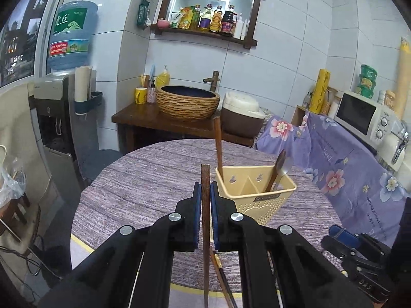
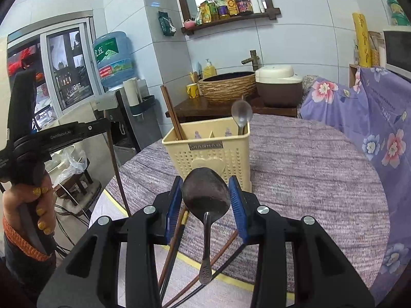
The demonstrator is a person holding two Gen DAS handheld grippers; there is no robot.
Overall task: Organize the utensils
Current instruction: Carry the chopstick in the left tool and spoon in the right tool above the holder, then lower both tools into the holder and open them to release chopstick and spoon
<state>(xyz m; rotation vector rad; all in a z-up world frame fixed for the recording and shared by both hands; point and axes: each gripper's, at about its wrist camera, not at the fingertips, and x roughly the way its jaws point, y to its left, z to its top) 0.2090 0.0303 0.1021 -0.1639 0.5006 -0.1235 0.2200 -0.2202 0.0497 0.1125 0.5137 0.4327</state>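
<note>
Left gripper (image 1: pixel 205 190) clamped on brown chopstick (image 1: pixel 205 205), stick upright. Right gripper (image 2: pixel 206 190) pinching metal spoon (image 2: pixel 206 197) by bowl, handle hanging toward 6 o'clock. Cream utensil holder (image 2: pixel 208 151) on round table (image 2: pixel 308 174), at 12 o'clock of right gripper.

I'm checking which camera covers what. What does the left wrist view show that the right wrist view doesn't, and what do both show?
Left wrist only: the left gripper with its jaws shut on a wooden chopstick, and the microwave's door.
Right wrist only: the right gripper clamping a metal spoon by its bowl, and the hand holding the other gripper.
Both: the cream utensil holder, table and basin.
</note>
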